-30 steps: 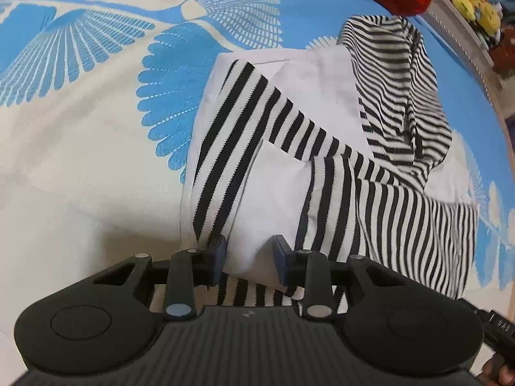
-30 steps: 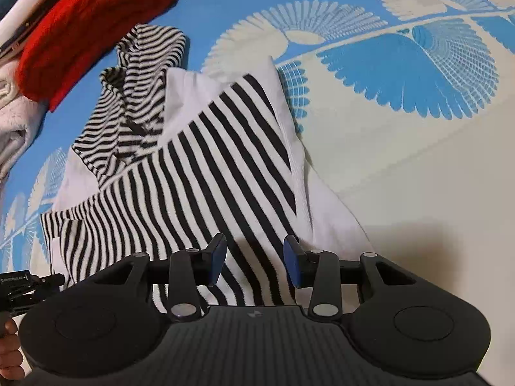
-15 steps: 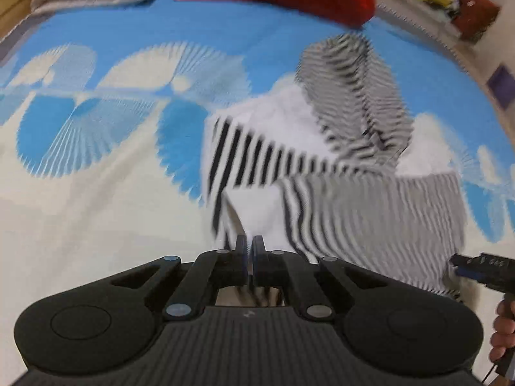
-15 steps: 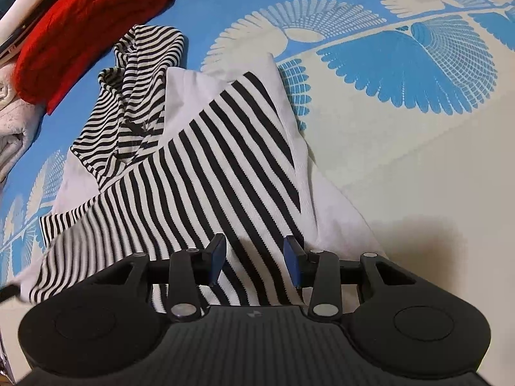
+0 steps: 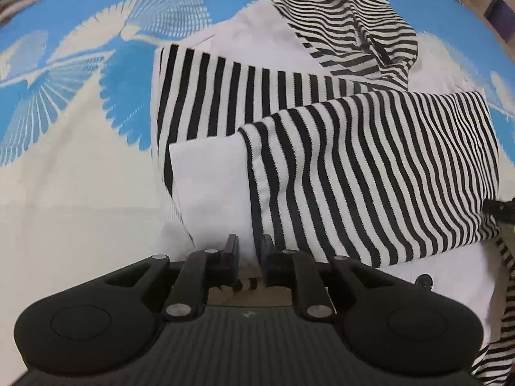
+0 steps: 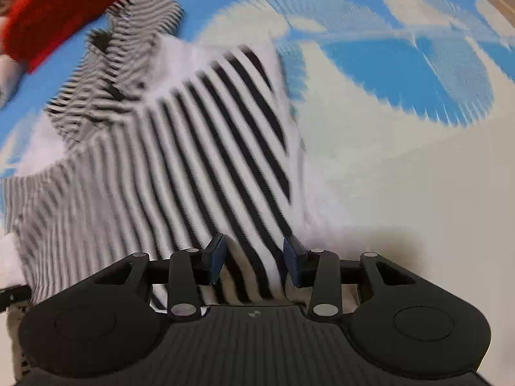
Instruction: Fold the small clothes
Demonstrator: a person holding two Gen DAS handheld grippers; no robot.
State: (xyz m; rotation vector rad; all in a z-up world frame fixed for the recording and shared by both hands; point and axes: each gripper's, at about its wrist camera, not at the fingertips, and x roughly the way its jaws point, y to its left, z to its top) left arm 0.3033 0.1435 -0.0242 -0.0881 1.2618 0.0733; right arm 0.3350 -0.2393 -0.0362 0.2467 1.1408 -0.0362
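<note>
L gripper (image 5: 248,251) narrower than before, opening, sleeve (image 5: 370,173) folded across

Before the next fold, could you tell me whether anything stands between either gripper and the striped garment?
Nothing visible does. The left gripper, its fingers opening with white cloth showing in the gap, sits right at the near edge of the striped garment. The right gripper is open directly over the stripes. The red cloth lies beyond the garment.

I see one small white knit top with black stripes and a striped hood (image 5: 322,148) (image 6: 180,167) | lying flat on the blue-and-cream patterned cover | both striped sleeves folded across the white body | hood crumpled at far end
</note>
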